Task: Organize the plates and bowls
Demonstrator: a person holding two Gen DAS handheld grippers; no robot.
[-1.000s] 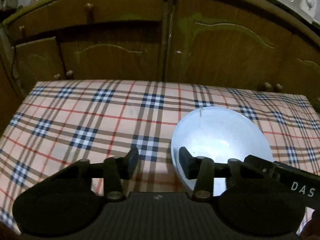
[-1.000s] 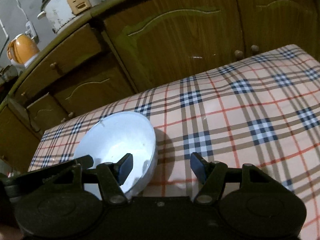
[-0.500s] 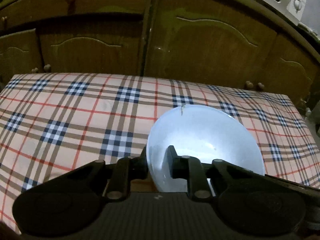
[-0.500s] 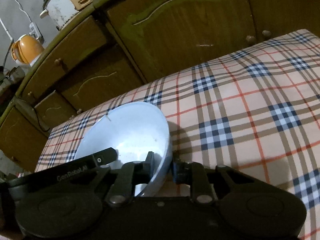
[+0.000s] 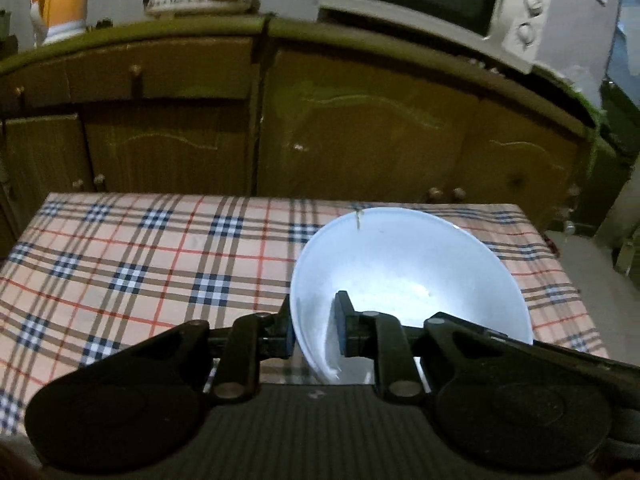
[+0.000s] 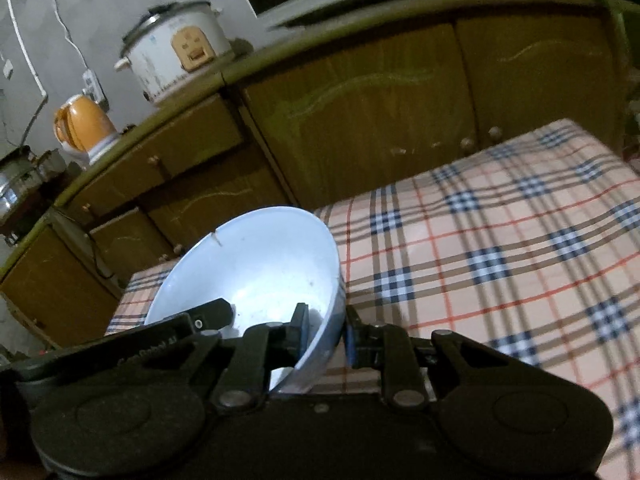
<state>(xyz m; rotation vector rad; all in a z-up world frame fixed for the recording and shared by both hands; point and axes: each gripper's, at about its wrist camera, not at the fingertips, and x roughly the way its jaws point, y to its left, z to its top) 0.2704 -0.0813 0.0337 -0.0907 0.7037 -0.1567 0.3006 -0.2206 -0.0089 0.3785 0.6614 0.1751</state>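
Observation:
A pale blue bowl hangs above the plaid tablecloth, held from both sides. My left gripper is shut on the bowl's left rim, one pad outside the wall and one inside. My right gripper is shut on the opposite rim of the same bowl, again with a pad on each side of the wall. The left gripper's body shows in the right wrist view as a dark bar across the bowl's near edge. The bowl is tilted, its opening facing me, and a small chip marks its far rim.
Brown wooden cabinets stand right behind the table. On their top sit an orange kettle, a white rice cooker and a microwave. The plaid cloth stretches bare to the right of the bowl.
Both grippers closed on the bowl's opposite rims and lifted it off the cloth. Both views rose, bringing the cabinet top and its appliances into sight.

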